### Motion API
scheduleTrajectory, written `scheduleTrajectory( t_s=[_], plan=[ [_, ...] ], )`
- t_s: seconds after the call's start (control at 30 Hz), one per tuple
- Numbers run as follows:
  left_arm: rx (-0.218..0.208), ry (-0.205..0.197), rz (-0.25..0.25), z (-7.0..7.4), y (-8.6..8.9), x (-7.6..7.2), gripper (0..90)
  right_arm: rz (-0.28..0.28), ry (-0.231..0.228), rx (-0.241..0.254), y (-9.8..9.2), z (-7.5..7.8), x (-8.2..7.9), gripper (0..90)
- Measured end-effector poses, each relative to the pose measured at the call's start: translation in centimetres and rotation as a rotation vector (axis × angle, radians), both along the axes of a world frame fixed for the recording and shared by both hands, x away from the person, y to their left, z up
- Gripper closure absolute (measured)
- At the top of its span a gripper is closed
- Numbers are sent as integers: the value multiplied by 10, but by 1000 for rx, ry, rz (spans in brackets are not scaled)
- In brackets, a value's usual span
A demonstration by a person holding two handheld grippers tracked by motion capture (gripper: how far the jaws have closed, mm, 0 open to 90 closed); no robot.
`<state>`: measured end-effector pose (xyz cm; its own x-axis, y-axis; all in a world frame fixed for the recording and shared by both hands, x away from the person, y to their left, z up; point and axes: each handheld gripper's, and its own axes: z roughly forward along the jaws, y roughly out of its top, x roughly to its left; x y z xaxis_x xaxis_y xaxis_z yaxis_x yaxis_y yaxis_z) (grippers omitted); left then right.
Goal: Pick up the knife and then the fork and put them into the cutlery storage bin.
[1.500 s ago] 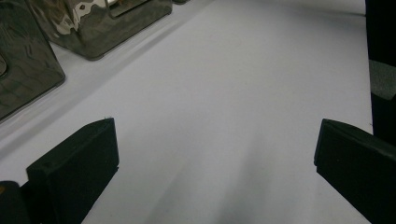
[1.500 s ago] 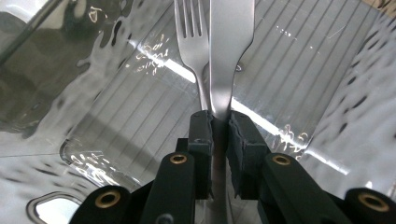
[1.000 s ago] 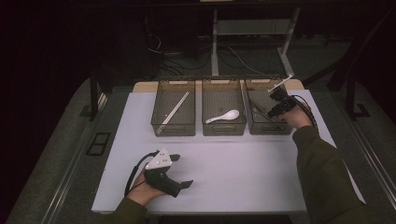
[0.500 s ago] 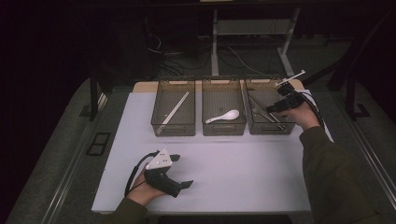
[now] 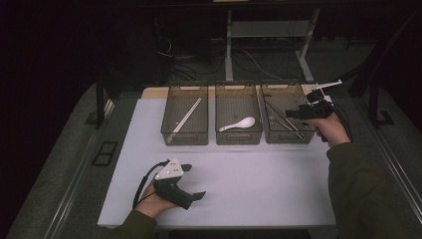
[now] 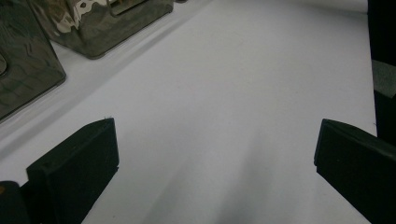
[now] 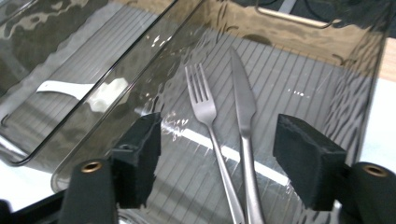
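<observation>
Overhead forward-down, gripper views close, bins (image 5: 238,113) shared

Both forearms wear dark olive sleeves. The left gripper (image 5: 199,195), nearest the left bin (image 5: 184,135), has a black pistol-shaped body, a pale grey three-cornered plate on top and a black cable looping from its rear. The right gripper (image 7: 217,156) has blocky black jaw pads, each arm bearing a brass-ringed screw hole
</observation>
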<state>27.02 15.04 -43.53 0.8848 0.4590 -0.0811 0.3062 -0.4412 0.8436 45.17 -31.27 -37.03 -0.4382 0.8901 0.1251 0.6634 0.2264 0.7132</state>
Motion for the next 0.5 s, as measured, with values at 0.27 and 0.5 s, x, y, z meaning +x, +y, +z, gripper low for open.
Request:
scheduleTrajectory(
  t_s=[0.27, 0.5],
  plan=[
    [-2, 0, 5, 1, 2, 2, 0, 29, -62, 50, -6, -1, -16, 273],
    [-9, 0, 13, 1, 5, 4, 0, 77, -116, 70, -5, 2, -36, 268]
  ],
)
